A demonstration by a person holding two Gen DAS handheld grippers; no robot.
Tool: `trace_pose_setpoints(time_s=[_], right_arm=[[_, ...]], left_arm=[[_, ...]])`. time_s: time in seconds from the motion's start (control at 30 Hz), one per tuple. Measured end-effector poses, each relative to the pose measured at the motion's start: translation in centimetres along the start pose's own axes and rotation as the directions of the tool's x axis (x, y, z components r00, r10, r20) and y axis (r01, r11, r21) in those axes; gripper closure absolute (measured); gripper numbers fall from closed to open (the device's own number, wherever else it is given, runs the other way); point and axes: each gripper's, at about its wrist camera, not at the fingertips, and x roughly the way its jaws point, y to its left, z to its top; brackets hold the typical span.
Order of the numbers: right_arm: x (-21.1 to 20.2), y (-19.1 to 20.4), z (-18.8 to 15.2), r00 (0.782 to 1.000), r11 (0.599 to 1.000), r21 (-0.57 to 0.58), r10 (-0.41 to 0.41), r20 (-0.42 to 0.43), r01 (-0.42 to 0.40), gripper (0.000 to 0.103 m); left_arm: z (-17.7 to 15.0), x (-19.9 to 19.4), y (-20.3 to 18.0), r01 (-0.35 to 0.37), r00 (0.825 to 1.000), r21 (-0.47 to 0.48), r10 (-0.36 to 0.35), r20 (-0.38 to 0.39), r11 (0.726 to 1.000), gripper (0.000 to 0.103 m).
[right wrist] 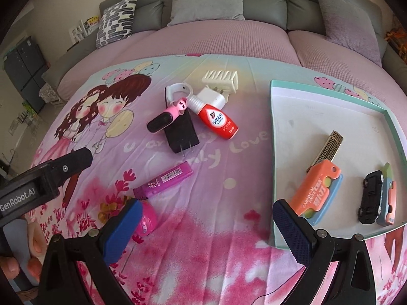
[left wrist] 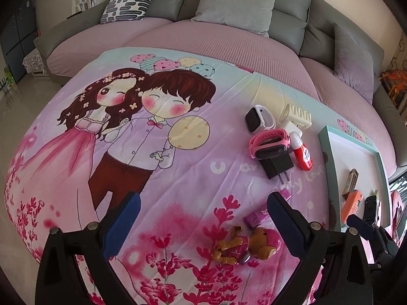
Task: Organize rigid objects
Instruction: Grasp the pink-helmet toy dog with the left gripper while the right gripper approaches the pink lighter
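Hovering above the cartoon-print bedsheet [left wrist: 178,172], the left gripper [left wrist: 202,209] had its blue-padded jaws spread wide and gripped nothing; a purple rectangular case [left wrist: 264,211] lay just beside its right finger, and a toy figure in pink [left wrist: 248,245] lay between the fingers lower down. The right gripper [right wrist: 206,218] was equally wide apart and empty, its right pad close to the near edge of the teal-rimmed tray [right wrist: 276,152]. Inside that tray sat an orange folding case [right wrist: 314,189], a black toy car [right wrist: 371,195] and a patterned brown strip [right wrist: 329,145]. Farther back on the sheet clustered a red bottle [right wrist: 218,122], a black charger [right wrist: 179,133], a pink band [right wrist: 168,115], a white plug [right wrist: 212,96] and a cream comb-like piece [right wrist: 222,78].
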Motion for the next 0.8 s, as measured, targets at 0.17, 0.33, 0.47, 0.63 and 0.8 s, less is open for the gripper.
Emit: trace_pose_setpoints(time_s=[0.17,0.33,0.47,0.63,0.8], right_arm=[[0.7,0.0,-0.2,1.0,1.0,0.01,-0.019,-0.017,0.019,0.0],[0.3,-1.4,0.0,0.999,0.997,0.062,-0.035,-0.012,0.035,0.0],[-0.4,-2.5,0.2,0.999,0.993,0.108,-0.052,0.014,0.05,0.0],[-0.9,-3.9,0.3,0.997,0.985,0.163,-0.062,0.034,0.056,0.0],[-1.1,-4.7,0.3,0.996,0.98,0.192,-0.07,0.046,0.06,0.0]], left_arm=[[-0.9,1.4,0.5,0.011,0.998,0.001,-0.011,-0.059,1.0,0.003],[-1.7,1.8,1.0,0.032,0.996,-0.011,-0.033,-0.087,0.999,0.003],[-2.5,2.2,0.9,0.044,0.992,0.011,-0.043,-0.116,0.999,0.003],[-2.7,2.5,0.0,0.088,0.987,0.037,-0.082,-0.141,0.995,0.003],[-3.5,3.1,-2.6,0.155,0.973,0.122,-0.13,-0.191,0.98,0.003]])
